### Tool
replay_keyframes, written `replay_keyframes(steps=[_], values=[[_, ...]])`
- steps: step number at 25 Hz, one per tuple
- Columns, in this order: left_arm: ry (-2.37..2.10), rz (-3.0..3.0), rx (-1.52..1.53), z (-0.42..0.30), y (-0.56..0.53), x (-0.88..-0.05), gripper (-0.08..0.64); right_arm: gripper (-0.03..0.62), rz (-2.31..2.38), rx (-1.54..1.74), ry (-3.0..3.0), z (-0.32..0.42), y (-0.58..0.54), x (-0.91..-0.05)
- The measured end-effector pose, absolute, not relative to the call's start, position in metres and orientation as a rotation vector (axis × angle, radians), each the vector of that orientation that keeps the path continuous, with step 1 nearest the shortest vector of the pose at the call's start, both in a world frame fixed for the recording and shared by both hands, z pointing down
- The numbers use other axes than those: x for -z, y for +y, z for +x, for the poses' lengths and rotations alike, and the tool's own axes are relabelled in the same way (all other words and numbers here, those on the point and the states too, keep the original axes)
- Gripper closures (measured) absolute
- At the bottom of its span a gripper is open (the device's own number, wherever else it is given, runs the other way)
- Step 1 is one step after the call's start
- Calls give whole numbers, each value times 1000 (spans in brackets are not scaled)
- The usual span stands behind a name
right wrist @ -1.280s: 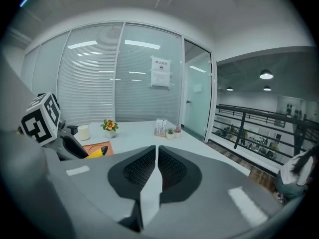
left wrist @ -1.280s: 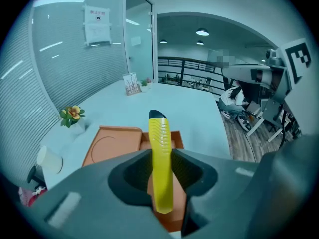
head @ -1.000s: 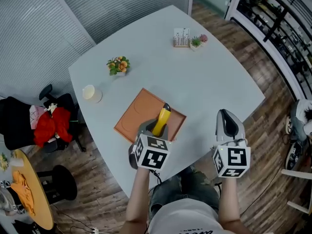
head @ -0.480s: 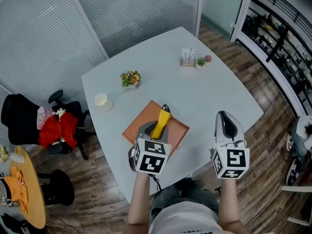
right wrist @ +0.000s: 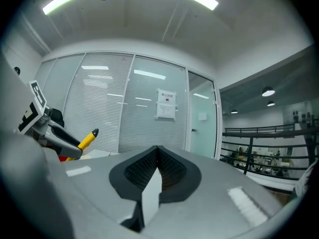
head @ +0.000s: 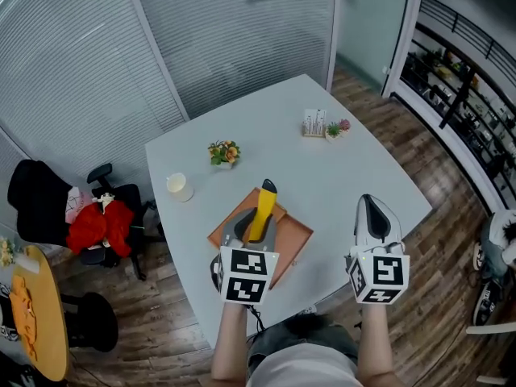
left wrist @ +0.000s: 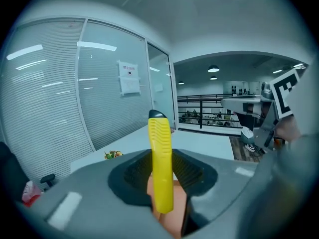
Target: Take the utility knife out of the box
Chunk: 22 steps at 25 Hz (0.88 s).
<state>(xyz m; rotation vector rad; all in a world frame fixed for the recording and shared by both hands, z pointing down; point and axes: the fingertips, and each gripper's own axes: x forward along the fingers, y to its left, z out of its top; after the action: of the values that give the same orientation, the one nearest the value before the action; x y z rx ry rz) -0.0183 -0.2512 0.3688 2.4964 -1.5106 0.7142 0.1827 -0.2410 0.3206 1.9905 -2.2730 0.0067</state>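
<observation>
The left tool [head: 248, 230] was pinching the knife [left wrist: 160, 163] near its lower end, its jaws pressed on either side of the yellow handle, with the dark tip pointing up and away toward the windows. In the head view the knife sat over the far part of the box [head: 292, 234], and it appeared to be lifted clear rather than resting inside. I judged the removal step to be nearly complete: the knife was out and in the air. The next move would call for carrying it sideways past the box rim and lowering it onto bare counter [head: 355, 168] before letting go. The right tool [right wrist: 157, 171] was pressed together on nothing, held well to the right of the box near the counter's near edge. Both forearms reached straight forward from the body, with the tools aimed roughly level.
</observation>
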Motion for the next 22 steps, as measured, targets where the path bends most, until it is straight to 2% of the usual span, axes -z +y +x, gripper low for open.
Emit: replay_keyframes(steps=[22], values=[[-1758, 2484, -360, -46, -236, -314, 429, 577, 2050, 62, -2295, 182, -231, -291]])
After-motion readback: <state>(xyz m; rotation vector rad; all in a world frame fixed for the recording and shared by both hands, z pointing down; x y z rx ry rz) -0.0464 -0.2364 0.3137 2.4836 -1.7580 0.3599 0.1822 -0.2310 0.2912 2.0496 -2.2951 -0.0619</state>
